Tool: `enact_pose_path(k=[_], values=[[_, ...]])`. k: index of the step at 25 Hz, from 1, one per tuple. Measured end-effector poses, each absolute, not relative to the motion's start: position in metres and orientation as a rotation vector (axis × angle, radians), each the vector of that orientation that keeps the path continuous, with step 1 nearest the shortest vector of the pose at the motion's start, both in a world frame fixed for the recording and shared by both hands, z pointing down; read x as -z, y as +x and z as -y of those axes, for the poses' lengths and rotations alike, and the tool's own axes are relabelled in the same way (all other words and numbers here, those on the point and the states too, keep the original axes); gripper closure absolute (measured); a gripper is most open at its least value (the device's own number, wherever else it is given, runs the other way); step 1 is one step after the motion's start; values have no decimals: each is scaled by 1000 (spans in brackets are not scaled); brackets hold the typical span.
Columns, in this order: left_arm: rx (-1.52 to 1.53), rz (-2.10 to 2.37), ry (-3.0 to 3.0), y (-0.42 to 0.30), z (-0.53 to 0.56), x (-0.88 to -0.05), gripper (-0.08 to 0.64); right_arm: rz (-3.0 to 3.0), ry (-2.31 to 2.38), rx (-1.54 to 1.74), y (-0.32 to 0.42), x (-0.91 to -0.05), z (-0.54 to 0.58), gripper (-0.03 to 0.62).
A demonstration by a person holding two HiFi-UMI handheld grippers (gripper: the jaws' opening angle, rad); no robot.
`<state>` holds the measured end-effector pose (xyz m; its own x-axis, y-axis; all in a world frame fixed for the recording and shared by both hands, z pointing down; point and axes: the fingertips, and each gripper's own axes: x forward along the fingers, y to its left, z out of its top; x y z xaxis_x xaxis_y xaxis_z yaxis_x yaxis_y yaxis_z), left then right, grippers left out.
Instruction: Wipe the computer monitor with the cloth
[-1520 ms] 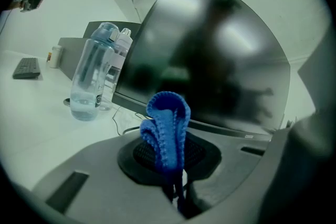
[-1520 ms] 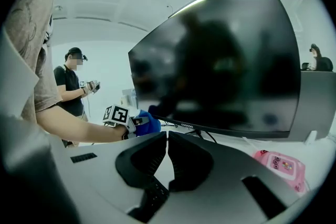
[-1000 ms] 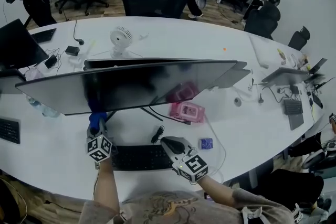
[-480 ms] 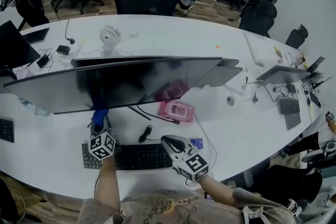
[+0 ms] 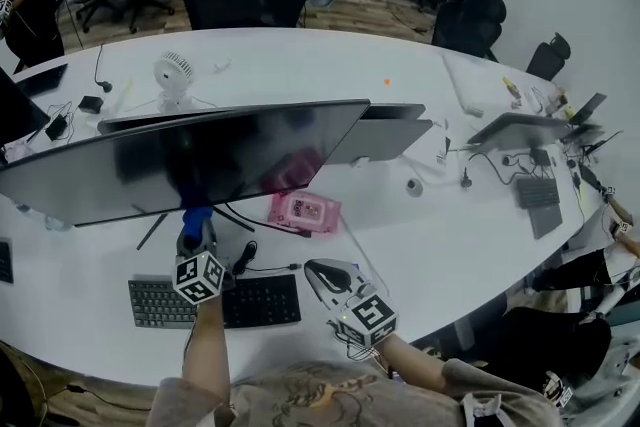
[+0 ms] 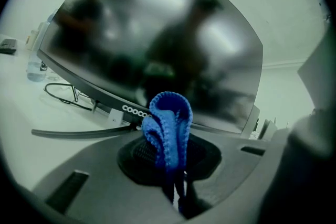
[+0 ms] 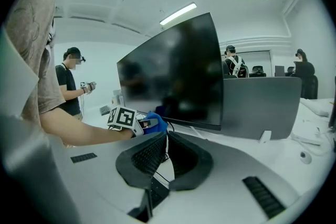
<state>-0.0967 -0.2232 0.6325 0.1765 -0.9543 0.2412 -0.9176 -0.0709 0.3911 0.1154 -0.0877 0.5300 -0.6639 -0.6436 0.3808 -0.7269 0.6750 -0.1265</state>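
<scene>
The wide dark monitor (image 5: 200, 160) stands on the white desk (image 5: 450, 245), screen towards me. My left gripper (image 5: 196, 237) is just below the screen's lower edge, shut on a folded blue cloth (image 5: 195, 218). In the left gripper view the cloth (image 6: 169, 126) sticks up between the jaws, close in front of the monitor (image 6: 157, 44) but apart from it. My right gripper (image 5: 322, 275) hovers over the desk right of the keyboard (image 5: 250, 301), shut and holding nothing. The right gripper view shows its jaws (image 7: 164, 138) with tips together, the monitor (image 7: 178, 76) beyond and the cloth (image 7: 156, 123) at the left.
A pink packet (image 5: 303, 209) lies under the monitor's right end, with cables beside it. A small white fan (image 5: 177, 75) stands behind the screen. Laptops and gear crowd the desk's right end (image 5: 520, 130). Office chairs and people are beyond the desk.
Both grippers have shifted rightward along the desk relative to the keyboard and the pink packet. The left stays shut on the cloth under the screen's edge.
</scene>
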Motion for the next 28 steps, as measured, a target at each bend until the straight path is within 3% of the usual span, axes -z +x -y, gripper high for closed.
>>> enact_pose_path(k=[28], values=[[93,1499,2208,111,255,-629,511,2539,1213,-438,238,-543,85,566]])
